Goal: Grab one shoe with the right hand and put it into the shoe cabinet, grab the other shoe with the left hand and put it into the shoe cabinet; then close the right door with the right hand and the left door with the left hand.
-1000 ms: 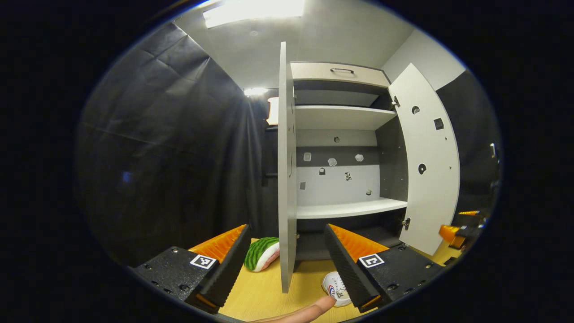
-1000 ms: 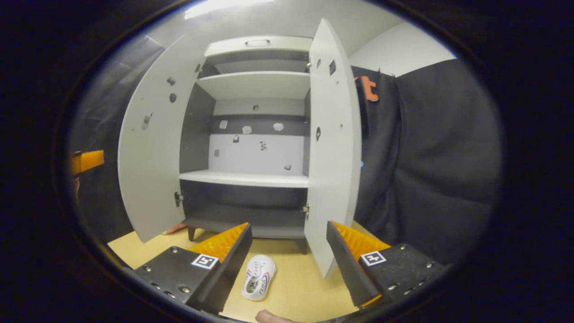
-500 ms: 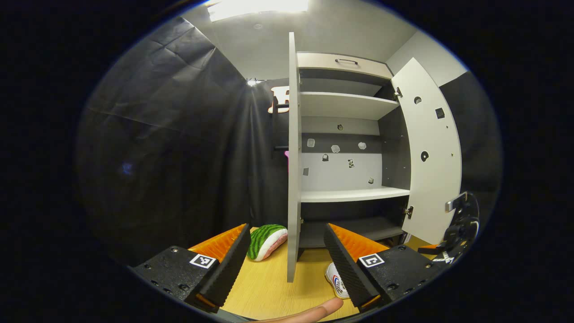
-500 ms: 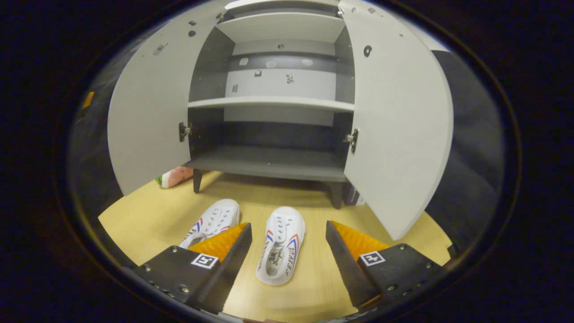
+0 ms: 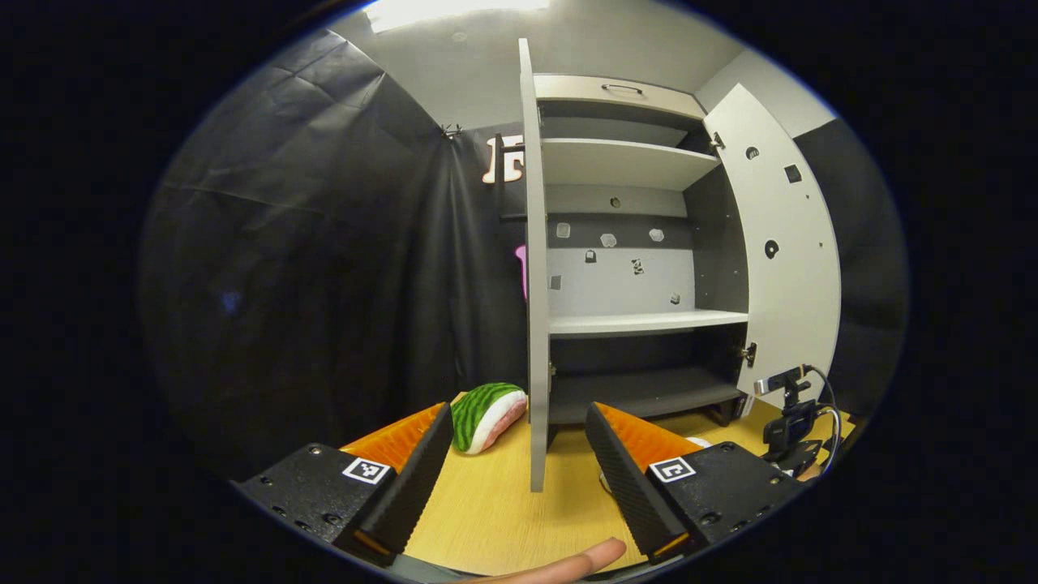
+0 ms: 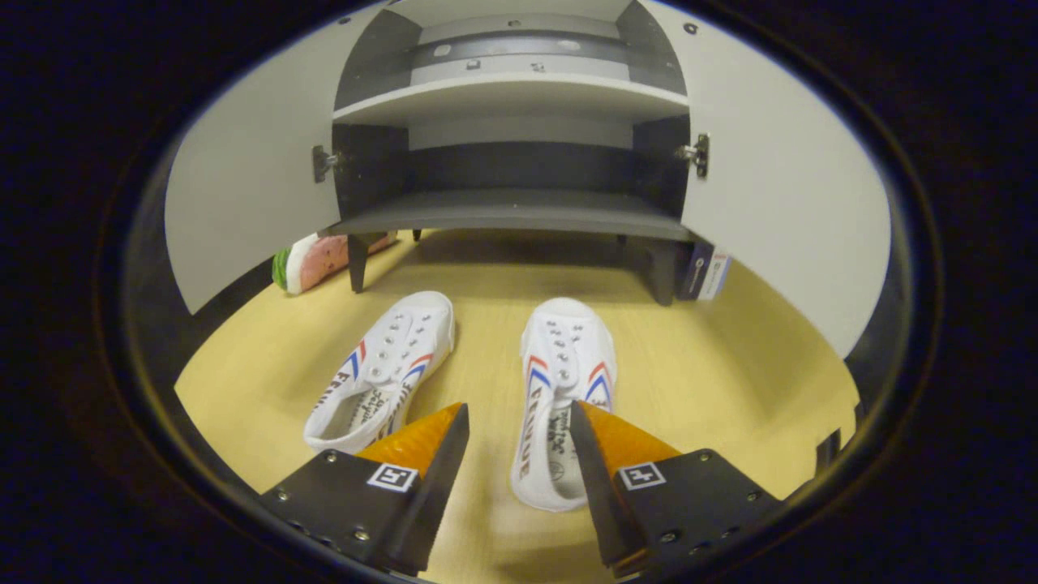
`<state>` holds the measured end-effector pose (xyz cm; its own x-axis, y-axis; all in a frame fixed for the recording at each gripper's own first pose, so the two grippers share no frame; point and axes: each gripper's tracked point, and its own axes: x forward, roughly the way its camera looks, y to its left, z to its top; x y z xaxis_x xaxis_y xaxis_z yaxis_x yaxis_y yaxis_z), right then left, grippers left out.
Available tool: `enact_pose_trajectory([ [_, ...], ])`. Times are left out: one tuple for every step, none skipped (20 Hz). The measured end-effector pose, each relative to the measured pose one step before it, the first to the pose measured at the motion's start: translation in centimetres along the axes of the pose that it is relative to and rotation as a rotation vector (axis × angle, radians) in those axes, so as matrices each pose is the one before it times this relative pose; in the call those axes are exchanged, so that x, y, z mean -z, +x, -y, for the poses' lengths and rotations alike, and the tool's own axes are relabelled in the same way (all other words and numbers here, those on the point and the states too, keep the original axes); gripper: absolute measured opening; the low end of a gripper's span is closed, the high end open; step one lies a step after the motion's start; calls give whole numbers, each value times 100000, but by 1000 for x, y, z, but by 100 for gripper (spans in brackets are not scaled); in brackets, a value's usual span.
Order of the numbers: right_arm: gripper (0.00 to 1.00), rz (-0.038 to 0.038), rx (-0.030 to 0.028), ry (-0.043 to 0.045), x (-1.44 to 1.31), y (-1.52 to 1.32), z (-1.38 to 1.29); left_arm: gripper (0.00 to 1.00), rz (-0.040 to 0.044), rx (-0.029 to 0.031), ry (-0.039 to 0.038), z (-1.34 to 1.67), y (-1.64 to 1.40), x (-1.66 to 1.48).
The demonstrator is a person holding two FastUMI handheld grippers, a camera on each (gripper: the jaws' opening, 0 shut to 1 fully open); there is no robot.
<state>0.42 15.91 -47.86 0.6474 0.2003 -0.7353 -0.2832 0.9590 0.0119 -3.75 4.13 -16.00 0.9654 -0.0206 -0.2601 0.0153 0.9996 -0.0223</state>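
Right gripper view vs a second ago: then it faced the cabinet shelves with one shoe low between the fingers; now it tilts down at the floor and sits much closer to both shoes. Right gripper point(image 6: 519, 442) jaws have narrowed a little since half a second ago but are still apart, nothing clamped. Its right finger overlaps the heel opening of the right shoe point(image 6: 564, 381); can't tell if it touches. Its left finger sits near the heel of the left shoe point(image 6: 385, 369), contact unclear.

Both shoes lie on the wooden floor point(image 6: 730, 365) in front of the shoe cabinet point(image 6: 519, 211), toes toward it, side by side, apart. Left door point(image 6: 243, 186) and right door point(image 6: 787, 203) both swung open. Watermelon-print plush point(image 6: 312, 258) lies by the cabinet's left leg.

Left gripper view: the camera has pitched down slightly, so the bottom shelf shows more. Left gripper point(image 5: 519, 450) jaws wide, holding nothing, hovering above the floor, the left door's edge point(image 5: 534, 268) straight ahead between its fingers. A fingertip point(image 5: 588, 560) shows at the bottom edge.
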Motion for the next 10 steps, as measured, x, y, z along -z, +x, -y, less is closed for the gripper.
enact_pose_trajectory([
  [76, 1205, -1291, 2660, -644, 914, -54, 100, 695, 717, 67, 32, -108, -31],
  [76, -564, 33, 2061, 229, 1442, 286, 100, 842, 740, 233, 134, -17, -164],
  [52, -1350, 5027, 2576, 763, 2438, 1485, 100, 420, 766, 103, 72, -43, 103],
  [29, 3770, -1733, 4191, -1519, 51, 58, 100, 85, 683, -90, 103, 5, 20],
  [5, -265, -2446, 600, -214, 616, -78, 100, -36, 514, -313, 27, -20, 94],
  [9, 2289, -1441, 1489, -244, -227, -138, 100, 279, 605, -324, 122, 70, 19],
  [0, 2781, -1198, 1104, -277, -217, -227, 100, -419, 814, 157, 64, -77, 183],
  [1, 3009, -520, -1612, -316, 137, 235, 100, -158, 946, 683, 194, -92, 89],
  [1, 3924, -528, -894, -587, -206, 166, 100, 174, 1130, 1070, 317, 48, 36],
  [1, 4472, -759, 350, -722, -608, -69, 100, 77, 700, 900, 400, 54, -118],
])
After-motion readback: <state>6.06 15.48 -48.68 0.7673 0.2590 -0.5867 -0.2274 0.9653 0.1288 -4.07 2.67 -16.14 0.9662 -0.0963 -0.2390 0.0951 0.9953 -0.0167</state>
